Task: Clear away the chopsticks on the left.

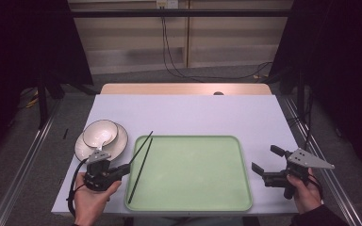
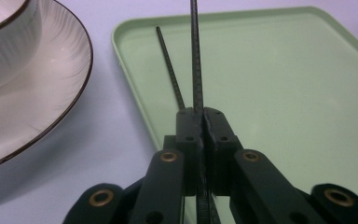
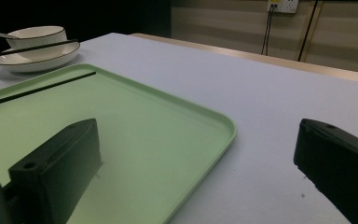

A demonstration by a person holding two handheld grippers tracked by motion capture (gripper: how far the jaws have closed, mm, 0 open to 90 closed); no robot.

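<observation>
Grey floor (image 1: 23, 155), beige panelled wall (image 1: 136, 42) with a socket (image 1: 166, 4) and hanging cables (image 1: 169, 56), dark curtains (image 1: 9, 47).

Left hand-held gripper (image 1: 125, 168) clamped, right hand-held gripper (image 1: 265, 158) agape

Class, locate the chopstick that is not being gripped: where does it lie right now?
In the high view the loose chopstick lies along the green tray's left edge, just right of the left hand-held gripper, which clamps the other chopstick.

tray (image 1: 193, 174): pale green | plate (image 2: 51, 88): white, dark rim, ribbed | chopsticks (image 1: 139, 165): black | table (image 1: 193, 115): pale lilac-grey
</observation>
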